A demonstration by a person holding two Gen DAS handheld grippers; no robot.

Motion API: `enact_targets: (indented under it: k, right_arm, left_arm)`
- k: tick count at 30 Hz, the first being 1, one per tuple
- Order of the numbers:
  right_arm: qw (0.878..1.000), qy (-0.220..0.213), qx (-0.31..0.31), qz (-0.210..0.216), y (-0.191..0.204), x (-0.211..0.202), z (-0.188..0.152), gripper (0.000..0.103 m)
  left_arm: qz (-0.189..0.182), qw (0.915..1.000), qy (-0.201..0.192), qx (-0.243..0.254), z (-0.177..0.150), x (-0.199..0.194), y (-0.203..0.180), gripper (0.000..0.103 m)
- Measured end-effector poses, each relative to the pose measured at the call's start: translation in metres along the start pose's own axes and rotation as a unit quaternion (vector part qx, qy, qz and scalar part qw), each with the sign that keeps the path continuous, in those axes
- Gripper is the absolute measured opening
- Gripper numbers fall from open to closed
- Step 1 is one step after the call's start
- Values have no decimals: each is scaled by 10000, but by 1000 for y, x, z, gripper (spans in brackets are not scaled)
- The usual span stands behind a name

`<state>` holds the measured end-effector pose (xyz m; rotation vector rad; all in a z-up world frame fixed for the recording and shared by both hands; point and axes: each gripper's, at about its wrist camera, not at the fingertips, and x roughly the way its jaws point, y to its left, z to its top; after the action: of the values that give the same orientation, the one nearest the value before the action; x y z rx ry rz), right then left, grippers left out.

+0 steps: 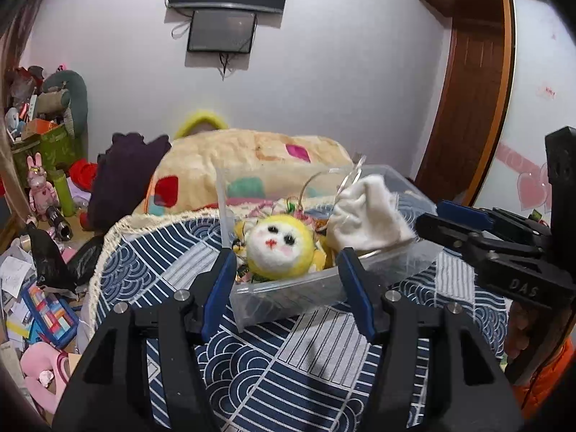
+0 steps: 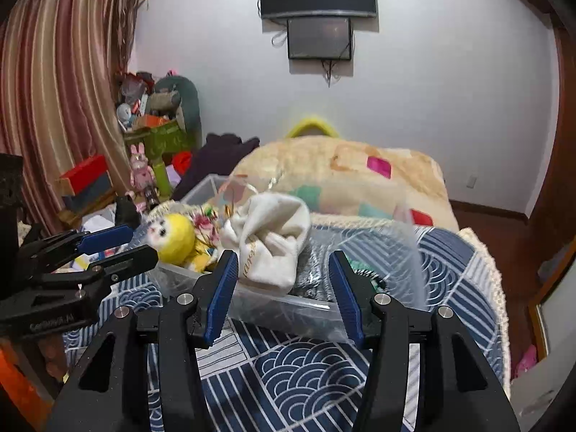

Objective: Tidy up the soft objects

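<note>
A clear plastic bin (image 1: 288, 289) (image 2: 273, 306) stands on the blue patterned cloth on the bed. In it lie a yellow felt doll with a white face (image 1: 277, 248) (image 2: 172, 237) and a white cloth pouch (image 1: 367, 216) (image 2: 270, 237), which rests on the bin's rim side. My left gripper (image 1: 286, 262) is open, its tips just at the bin's near wall in front of the doll. My right gripper (image 2: 284, 270) is open, with the pouch between and beyond its tips. Each gripper shows in the other's view, the right (image 1: 432, 223) and the left (image 2: 140, 244).
A cream patchwork blanket (image 1: 252, 158) (image 2: 342, 169) lies behind the bin, with a dark purple garment (image 1: 122, 176) beside it. Clutter of toys, boxes and papers (image 1: 39, 252) covers the floor at the left. A wooden door (image 1: 468, 90) is at the right.
</note>
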<state>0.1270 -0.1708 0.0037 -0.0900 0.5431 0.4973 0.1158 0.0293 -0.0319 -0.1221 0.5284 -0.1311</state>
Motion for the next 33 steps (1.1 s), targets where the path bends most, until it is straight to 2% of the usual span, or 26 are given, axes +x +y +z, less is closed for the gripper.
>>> enact_targets:
  k: [9, 10, 14, 15, 17, 18, 19, 20, 22, 33]
  right_arm:
    - [9971, -748, -78, 84, 5, -58, 11, 49]
    - [9967, -796, -80, 97, 6, -61, 10, 50]
    - [9952, -969, -89, 95, 10, -73, 9, 66]
    - [9948, -1013, -89, 90, 11, -75, 8, 66]
    - [9945, -1042, -84, 108, 11, -79, 4, 66]
    - [9945, -1043, -96, 97, 11, -79, 3, 67]
    - [9944, -1048, -111, 75, 13, -80, 0, 73]
    - [9942, -1065, -116, 52, 13, -82, -2, 87]
    - [9933, -1155, -71, 21, 12, -86, -7, 93]
    - [9924, -1233, 58, -8, 11, -89, -14, 97]
  left_arm:
    - [-103, 9972, -706, 226, 10, -62, -19, 59]
    - [-107, 9968, -756, 245, 11, -66, -21, 61]
    - [-95, 9943, -1022, 281, 10, -86, -29, 73]
    - [-115, 9940, -1054, 272, 9, -90, -29, 75]
    - [-151, 9936, -1099, 236, 7, -95, -30, 86]
    - [-135, 9931, -1143, 218, 6, -99, -31, 89]
    - [-103, 9925, -1203, 211, 4, -103, -32, 92]
    - [-84, 9920, -1244, 219, 3, -105, -32, 95]
    - [-64, 9915, -1283, 224, 1, -107, -33, 97]
    - [80, 9903, -1368, 227, -6, -109, -35, 102]
